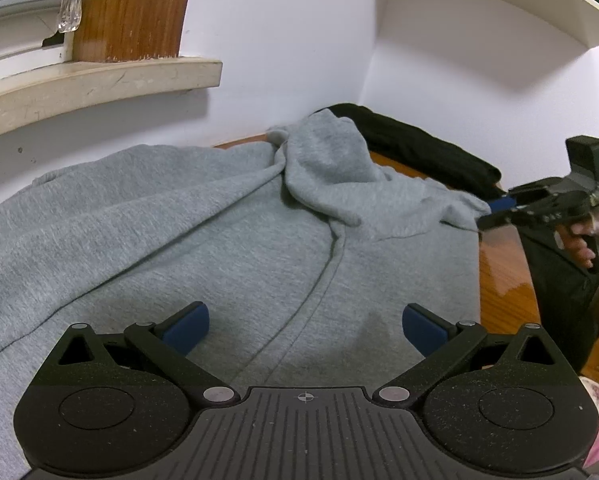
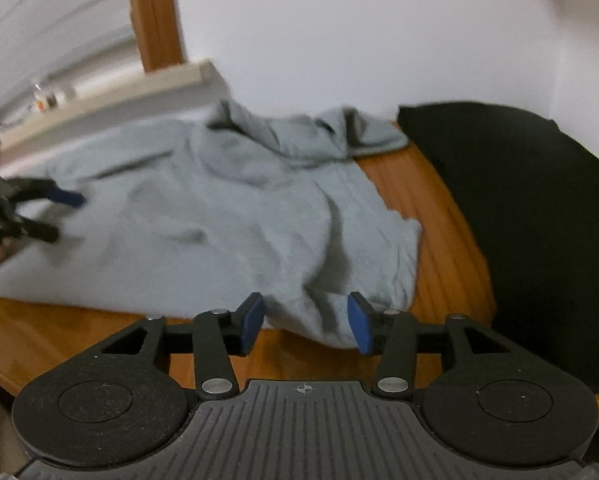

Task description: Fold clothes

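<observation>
2 spread grippers hold nothing: left gripper [image 1: 305, 328] over the grey hoodie [image 1: 219, 232], right gripper [image 2: 305, 322] straddling its edge on the tabletop [image 2: 427, 216]

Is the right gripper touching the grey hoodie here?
Cannot tell. In the right wrist view the right gripper is open, its blue pads either side of a fold of the hoodie; blur hides any contact. The left wrist view doesn't settle it.

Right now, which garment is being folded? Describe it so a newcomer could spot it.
On the wooden table in the white corner, it is the grey hoodie spread flat across most of the top. Its neighbour, the black garment, lies bunched against the wall.
</observation>
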The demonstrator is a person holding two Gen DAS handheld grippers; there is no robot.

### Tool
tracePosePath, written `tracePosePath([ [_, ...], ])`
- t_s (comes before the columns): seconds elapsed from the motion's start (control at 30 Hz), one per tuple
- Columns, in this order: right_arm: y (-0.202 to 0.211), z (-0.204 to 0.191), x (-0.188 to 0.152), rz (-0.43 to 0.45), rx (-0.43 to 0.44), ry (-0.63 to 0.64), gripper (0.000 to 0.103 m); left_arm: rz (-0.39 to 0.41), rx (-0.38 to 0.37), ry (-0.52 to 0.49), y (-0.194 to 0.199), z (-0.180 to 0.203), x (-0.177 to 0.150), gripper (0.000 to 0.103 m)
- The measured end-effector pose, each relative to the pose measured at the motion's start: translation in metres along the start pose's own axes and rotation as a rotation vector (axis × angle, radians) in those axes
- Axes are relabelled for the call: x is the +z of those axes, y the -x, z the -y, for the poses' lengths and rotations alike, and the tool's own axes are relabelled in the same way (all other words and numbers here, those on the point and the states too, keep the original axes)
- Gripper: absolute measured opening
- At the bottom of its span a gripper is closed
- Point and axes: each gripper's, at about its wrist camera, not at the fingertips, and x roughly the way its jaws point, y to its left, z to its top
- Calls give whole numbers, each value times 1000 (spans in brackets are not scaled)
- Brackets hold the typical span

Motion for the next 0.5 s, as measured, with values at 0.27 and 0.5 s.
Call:
tracePosePath([
  [0.27, 1, 30, 45, -7, -179, -65, 5, 0, 0, -4, 1, -1, -1, 103],
  [0.5, 5, 33, 35, 57, -274, -135, 11, 5, 25, -8, 2, -1, 0, 103],
])
